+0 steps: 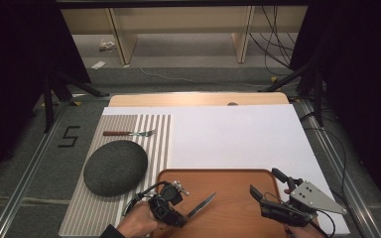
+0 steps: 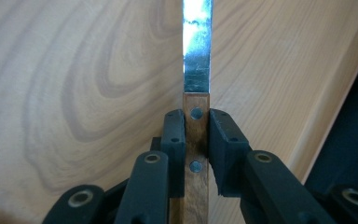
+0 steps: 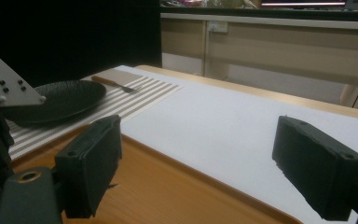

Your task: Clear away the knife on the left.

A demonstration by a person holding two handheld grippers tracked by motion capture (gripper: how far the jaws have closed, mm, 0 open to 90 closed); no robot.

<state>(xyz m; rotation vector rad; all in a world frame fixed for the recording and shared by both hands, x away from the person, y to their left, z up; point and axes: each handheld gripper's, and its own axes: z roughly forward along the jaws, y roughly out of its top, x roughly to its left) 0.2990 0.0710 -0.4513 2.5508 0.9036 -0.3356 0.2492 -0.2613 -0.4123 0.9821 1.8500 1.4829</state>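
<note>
We are finding the left tool [image 1: 178, 218] at the near edge of the table, gripping a knife [image 1: 202, 205] by its wooden handle. In the left gripper view the two black pads [image 2: 223, 140] are pressing on either side of the riveted handle [image 2: 196, 154], and the steel blade [image 2: 197, 46] is running straight ahead over the wooden tray [image 2: 74, 93]. From the high view the blade is pointing up and to the right above the near-left part of the tray [image 1: 228, 183]; we cannot tell whether its tip is touching the wood.

The right tool [image 1: 268, 188] is hanging at the tray's near-right corner with its jaws standing wide and nothing between them. In the right gripper view its pads [image 3: 93, 158] are framing bare tray and white table surface [image 3: 223, 126].

Moving farther out, we are noting a dark round plate [image 1: 115, 167] lying on a striped placemat [image 1: 158, 144] left of the tray. Beyond the plate, a fork [image 1: 129, 133] with a wooden handle is lying across the far end of the placemat, well apart from both tools.
</note>
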